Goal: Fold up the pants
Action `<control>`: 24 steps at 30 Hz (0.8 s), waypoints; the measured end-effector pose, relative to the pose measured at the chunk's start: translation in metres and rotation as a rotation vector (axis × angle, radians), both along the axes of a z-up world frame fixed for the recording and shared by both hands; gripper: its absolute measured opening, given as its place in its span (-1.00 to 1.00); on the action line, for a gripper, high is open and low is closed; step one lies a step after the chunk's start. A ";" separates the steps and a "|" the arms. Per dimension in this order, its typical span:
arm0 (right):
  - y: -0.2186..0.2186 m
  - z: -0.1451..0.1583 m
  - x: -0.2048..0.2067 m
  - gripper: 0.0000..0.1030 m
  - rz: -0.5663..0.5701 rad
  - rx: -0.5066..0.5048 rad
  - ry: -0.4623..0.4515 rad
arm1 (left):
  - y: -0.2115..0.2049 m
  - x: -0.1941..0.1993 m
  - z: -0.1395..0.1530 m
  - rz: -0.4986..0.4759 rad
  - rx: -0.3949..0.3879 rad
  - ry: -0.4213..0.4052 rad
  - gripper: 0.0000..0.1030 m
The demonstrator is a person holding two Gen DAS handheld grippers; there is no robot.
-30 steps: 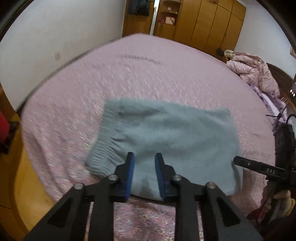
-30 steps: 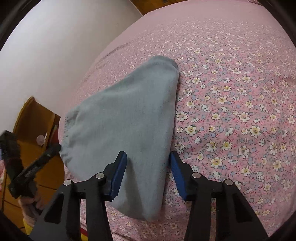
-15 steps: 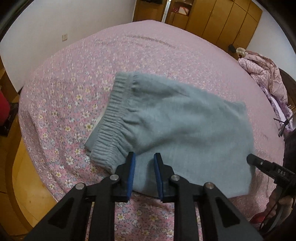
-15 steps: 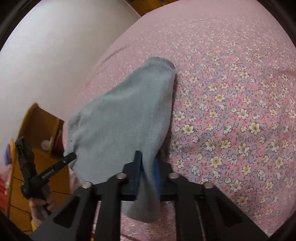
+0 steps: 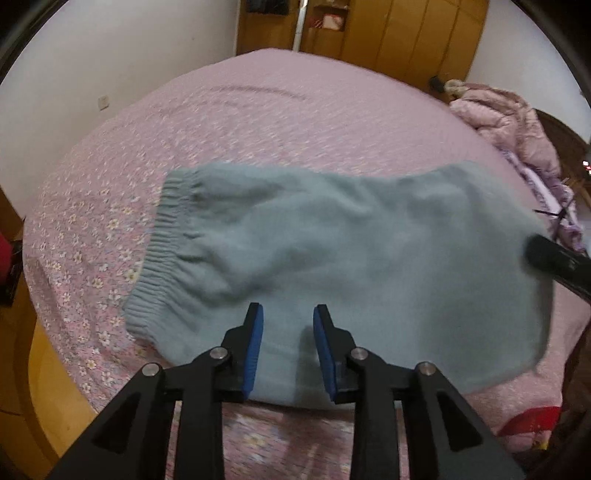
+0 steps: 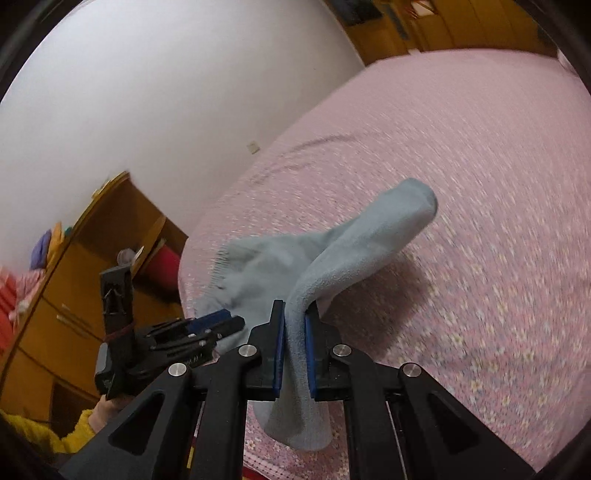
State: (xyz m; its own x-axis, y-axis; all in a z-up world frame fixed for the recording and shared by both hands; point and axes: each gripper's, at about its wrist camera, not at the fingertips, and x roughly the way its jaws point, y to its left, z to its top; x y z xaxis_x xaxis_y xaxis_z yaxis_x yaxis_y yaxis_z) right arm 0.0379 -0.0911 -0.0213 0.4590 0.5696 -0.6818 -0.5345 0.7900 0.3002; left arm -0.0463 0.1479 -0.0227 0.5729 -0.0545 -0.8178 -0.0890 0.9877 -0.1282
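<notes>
Grey-blue pants [image 5: 332,251] folded, mid-frame in left wrist view, lying on pink floral bedspread [image 5: 258,118], elastic waistband [image 5: 159,251] toward frame left. Right gripper [image 6: 295,332] clamped on a lifted fold of the pants near bottom centre of its view. Left gripper [image 5: 288,325] parted, nothing between pads, hovering over the near edge. Wooden wardrobe [image 5: 388,29] at top.

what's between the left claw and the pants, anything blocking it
Nothing visible. The left claw hangs open right over the grey pants, with only bare fabric between its fingers. The right claw is already shut on the leg end.
</notes>
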 end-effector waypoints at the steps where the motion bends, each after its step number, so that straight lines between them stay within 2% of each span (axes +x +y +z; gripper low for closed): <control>1: 0.003 0.001 -0.001 -0.79 0.004 -0.002 -0.005 | -0.005 -0.002 0.003 -0.014 0.007 -0.011 -0.40; 8: 0.015 0.001 0.001 -0.79 0.014 -0.009 -0.012 | -0.012 -0.002 0.006 -0.015 0.030 0.006 -0.35; 18: 0.032 0.007 0.002 -0.79 0.060 -0.049 -0.038 | 0.000 -0.010 0.020 0.035 0.061 0.008 0.24; 24: 0.048 0.010 0.004 -0.79 0.094 -0.074 -0.036 | 0.010 -0.012 0.027 0.061 0.076 0.003 0.27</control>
State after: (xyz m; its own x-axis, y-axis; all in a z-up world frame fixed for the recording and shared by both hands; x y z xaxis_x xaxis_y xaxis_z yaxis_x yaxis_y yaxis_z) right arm 0.0418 -0.0432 -0.0109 0.4311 0.5599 -0.7076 -0.6164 0.7554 0.2222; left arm -0.0579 0.1582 0.0047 0.5710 0.0426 -0.8199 -0.1499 0.9873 -0.0531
